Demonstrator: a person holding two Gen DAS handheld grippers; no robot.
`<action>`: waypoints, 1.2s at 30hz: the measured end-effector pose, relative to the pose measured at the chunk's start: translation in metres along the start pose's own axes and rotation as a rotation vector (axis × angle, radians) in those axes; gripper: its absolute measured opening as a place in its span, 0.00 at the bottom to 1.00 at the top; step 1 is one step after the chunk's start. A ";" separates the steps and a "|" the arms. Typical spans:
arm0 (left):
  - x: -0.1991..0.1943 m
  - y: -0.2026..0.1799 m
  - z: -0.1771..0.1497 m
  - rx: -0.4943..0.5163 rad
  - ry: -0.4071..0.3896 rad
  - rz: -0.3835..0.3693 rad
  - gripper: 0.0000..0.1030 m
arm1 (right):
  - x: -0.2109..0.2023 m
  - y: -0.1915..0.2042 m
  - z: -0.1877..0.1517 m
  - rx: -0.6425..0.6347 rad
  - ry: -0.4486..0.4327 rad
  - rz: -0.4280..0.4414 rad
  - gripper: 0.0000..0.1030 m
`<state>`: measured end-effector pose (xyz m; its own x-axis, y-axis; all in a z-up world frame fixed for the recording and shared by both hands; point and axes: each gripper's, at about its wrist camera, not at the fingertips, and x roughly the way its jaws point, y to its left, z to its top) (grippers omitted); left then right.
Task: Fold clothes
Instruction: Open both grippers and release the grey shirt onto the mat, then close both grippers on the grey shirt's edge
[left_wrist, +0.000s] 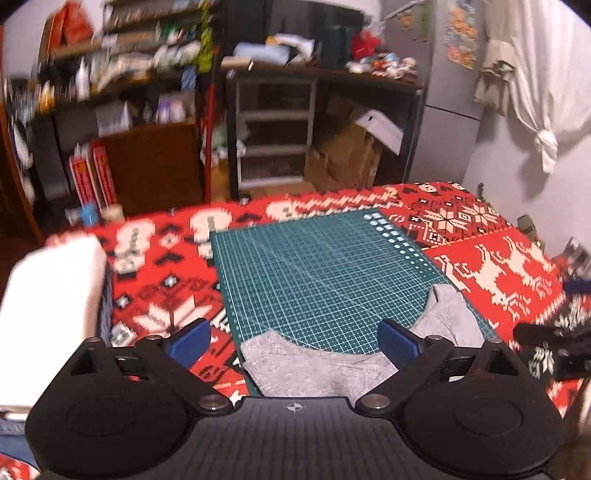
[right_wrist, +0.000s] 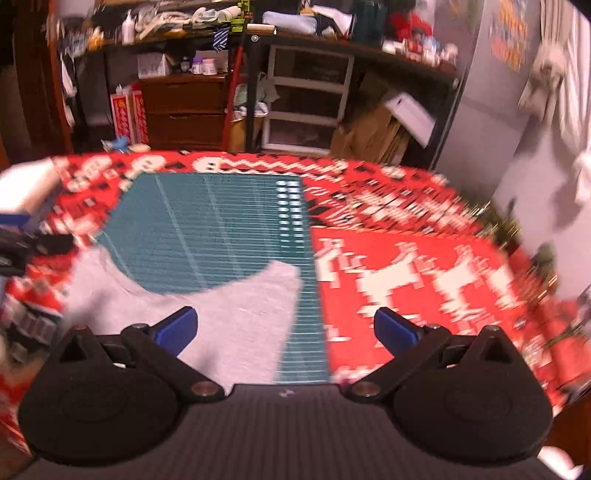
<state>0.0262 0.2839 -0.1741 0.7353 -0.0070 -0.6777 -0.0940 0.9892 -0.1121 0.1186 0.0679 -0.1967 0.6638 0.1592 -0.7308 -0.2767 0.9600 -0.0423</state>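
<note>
Cluttered shelves behind; desk under red knit cloth. Grey garment lay on green cutting mat, near edge. Left claw and right claw both wide, empty. Best pinch opposite corners evenly.

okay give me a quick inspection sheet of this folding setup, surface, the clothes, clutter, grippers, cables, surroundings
Surface: green cutting mat on a red patterned tablecloth.
Job's things: grey garment lying at the mat's near edge, curved edge facing away.
Clutter: white stack at the table's left.
Grippers: left gripper open above the garment; right gripper open, over the garment's right corner.
Cables: nothing seen.
Surroundings: crowded shelves, cardboard boxes, white drawer unit.
</note>
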 end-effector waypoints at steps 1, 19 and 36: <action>0.004 0.008 0.000 -0.045 0.028 -0.027 0.79 | 0.002 0.002 0.004 0.016 0.008 0.011 1.00; 0.030 0.072 -0.034 -0.454 0.265 -0.451 0.16 | 0.040 0.065 0.038 0.079 0.200 0.245 0.99; 0.050 0.075 -0.054 -0.542 0.349 -0.450 0.15 | 0.051 0.066 0.038 0.218 0.244 0.352 0.43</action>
<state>0.0193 0.3494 -0.2560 0.5356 -0.5240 -0.6622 -0.2178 0.6719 -0.7079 0.1606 0.1483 -0.2110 0.3658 0.4496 -0.8149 -0.2863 0.8875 0.3611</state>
